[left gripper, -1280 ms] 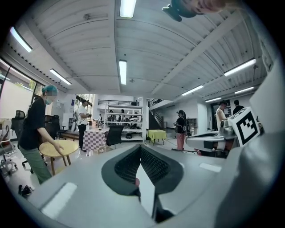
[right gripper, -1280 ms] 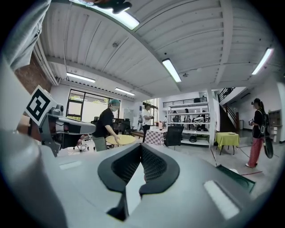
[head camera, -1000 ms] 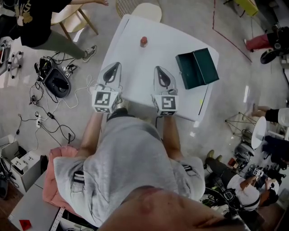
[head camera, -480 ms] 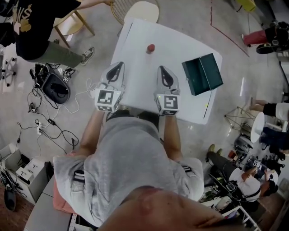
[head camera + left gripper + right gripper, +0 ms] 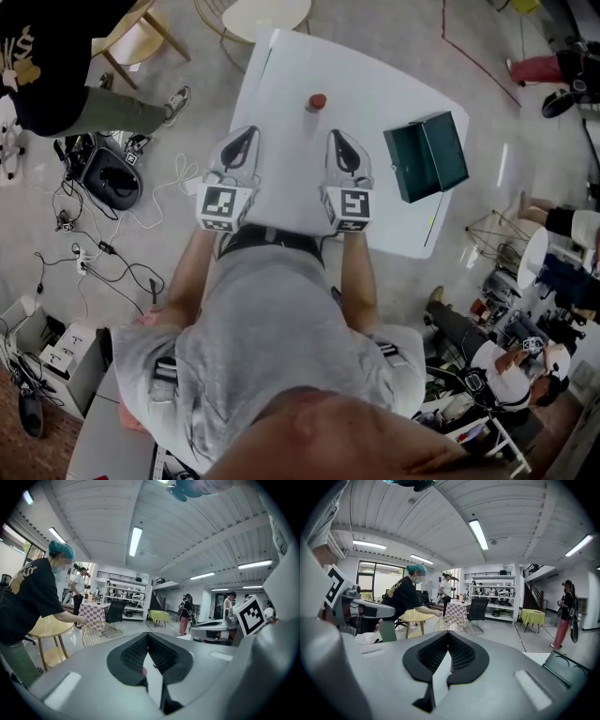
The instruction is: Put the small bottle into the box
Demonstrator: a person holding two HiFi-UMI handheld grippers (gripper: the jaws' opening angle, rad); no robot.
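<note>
The smooth white surface [image 5: 375,80] has rounded corners. The small bottle [image 5: 317,101], squat and red-topped, stands upright near its far edge, beyond both grippers and touching neither. The box [image 5: 427,156], dark green and rectangular with its hinged lid open, sits at the right edge. The left gripper [image 5: 245,138] and right gripper [image 5: 337,141] hover side by side over the near half. Their black, ribbed fingers [image 5: 133,653] are clenched tip to tip on nothing. A round stool [image 5: 267,14] stands past the far edge, and cables [image 5: 94,234] trail over the floor at left.
</note>
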